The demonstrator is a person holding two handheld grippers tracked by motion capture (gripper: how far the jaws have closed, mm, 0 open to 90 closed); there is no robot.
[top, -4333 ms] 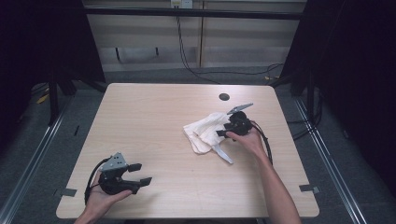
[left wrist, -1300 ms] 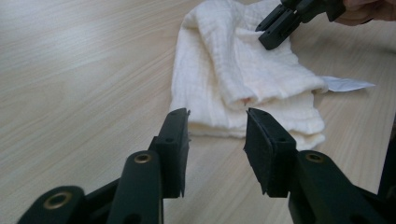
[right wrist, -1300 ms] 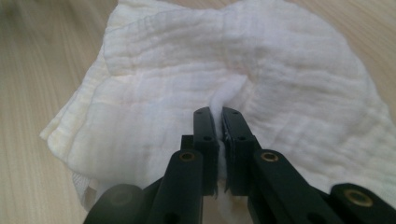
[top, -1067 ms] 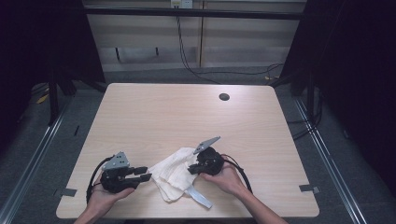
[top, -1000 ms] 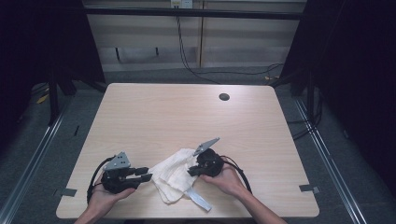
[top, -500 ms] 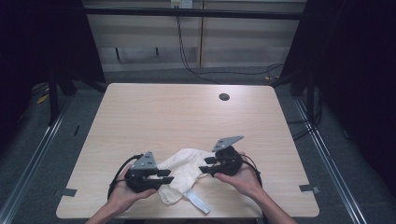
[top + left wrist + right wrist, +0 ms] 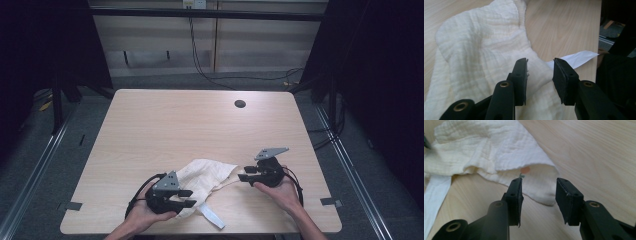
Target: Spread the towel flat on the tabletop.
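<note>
High view, near edge first: the left gripper [image 7: 186, 198] is held with its jaws apart over the lower edge of a crumpled white cloth [image 7: 207, 174], and a flat white strap [image 7: 212, 216] is trailed out toward the desk [image 7: 165, 125] edge. Just to the right, the right gripper [image 7: 243, 176] is also spread wide, with the cloth's corner sat between its jaws, unclamped. Further back, bare wood and a round cable hole [image 7: 240, 104] are seen, then dangling cables [image 7: 200, 60] against the wall.
</note>
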